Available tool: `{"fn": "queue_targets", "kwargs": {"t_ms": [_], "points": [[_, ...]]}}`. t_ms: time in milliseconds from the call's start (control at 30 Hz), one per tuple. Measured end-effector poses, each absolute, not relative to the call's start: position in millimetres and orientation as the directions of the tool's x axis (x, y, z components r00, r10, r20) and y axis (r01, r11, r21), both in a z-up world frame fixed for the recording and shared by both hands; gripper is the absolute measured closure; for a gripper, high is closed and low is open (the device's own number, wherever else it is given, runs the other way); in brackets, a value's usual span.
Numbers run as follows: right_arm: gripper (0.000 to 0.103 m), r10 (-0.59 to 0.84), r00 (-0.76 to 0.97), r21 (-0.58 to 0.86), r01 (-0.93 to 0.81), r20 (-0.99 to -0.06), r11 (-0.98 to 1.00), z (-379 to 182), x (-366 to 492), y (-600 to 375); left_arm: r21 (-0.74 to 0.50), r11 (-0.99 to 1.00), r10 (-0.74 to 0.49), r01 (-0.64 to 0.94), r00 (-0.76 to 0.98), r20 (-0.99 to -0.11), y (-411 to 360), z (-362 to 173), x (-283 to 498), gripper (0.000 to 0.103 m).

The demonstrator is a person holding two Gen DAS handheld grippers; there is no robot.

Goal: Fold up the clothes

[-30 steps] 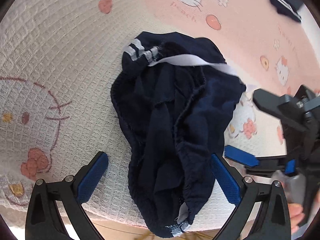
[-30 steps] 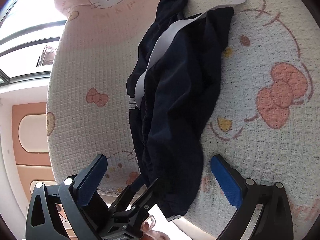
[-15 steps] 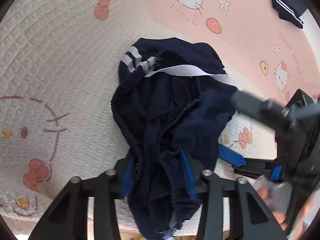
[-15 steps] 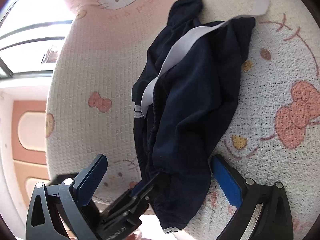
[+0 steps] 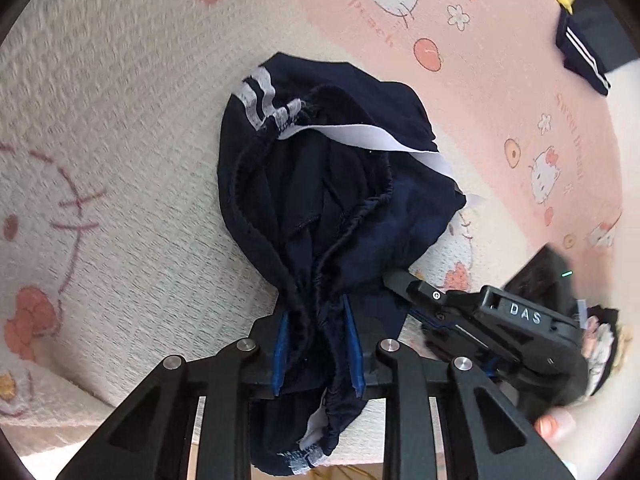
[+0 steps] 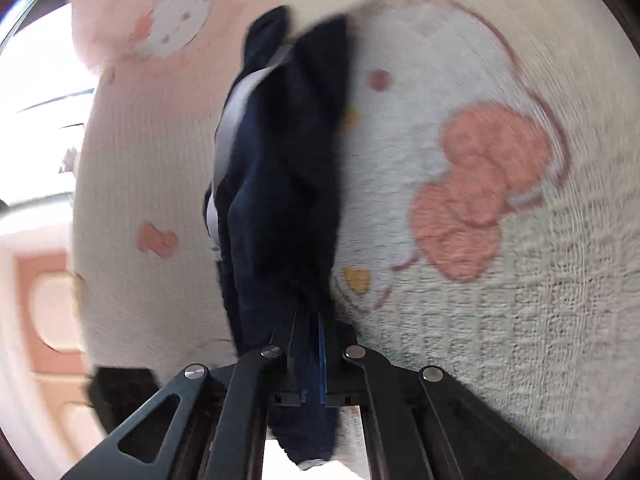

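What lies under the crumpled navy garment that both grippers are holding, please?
Under the navy garment lies the cream cartoon-cat blanket, visible all around it. Whatever sits directly beneath the cloth is covered.

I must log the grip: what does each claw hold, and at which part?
Both hold the navy garment near its edge closest to the cameras: the left claw, closing, on the bunched gathered hem; the right claw shut on the neighbouring fold.

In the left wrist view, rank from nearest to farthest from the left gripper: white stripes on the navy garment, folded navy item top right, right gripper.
1. right gripper, just right of the left gripper
2. white stripes, garment's far end
3. folded navy item, top right
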State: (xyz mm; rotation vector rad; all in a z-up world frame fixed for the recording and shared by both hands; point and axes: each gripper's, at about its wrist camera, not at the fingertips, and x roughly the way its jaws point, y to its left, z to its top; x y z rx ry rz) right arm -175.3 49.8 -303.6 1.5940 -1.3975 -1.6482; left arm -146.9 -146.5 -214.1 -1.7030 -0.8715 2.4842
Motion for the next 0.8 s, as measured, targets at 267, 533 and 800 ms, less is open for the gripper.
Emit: {"fn": "queue_targets", "kwargs": {"t_ms": [267,533,800], "points": [[0.072,-0.898,-0.167,0.901,-0.232,-0.408,-0.367,-292,-176,34,-0.528,-0.781,0.385,0.333,-0.408,-0.828,-146,-221,-159,0.082],[0.039,-0.913,-0.145,0.911,-0.230,-0.381,-0.343,-282,-177,14,-0.587,-0.738,0.445,0.332,-0.414,-0.794,-139,-223,-170,0.085],[0.074,-0.872,-0.146,0.861,-0.300,-0.466,-0.410,-295,-184,-3,-0.537,-0.795,0.419,0.281,-0.386,-0.822,-118,-230,-186,0.085]]}}
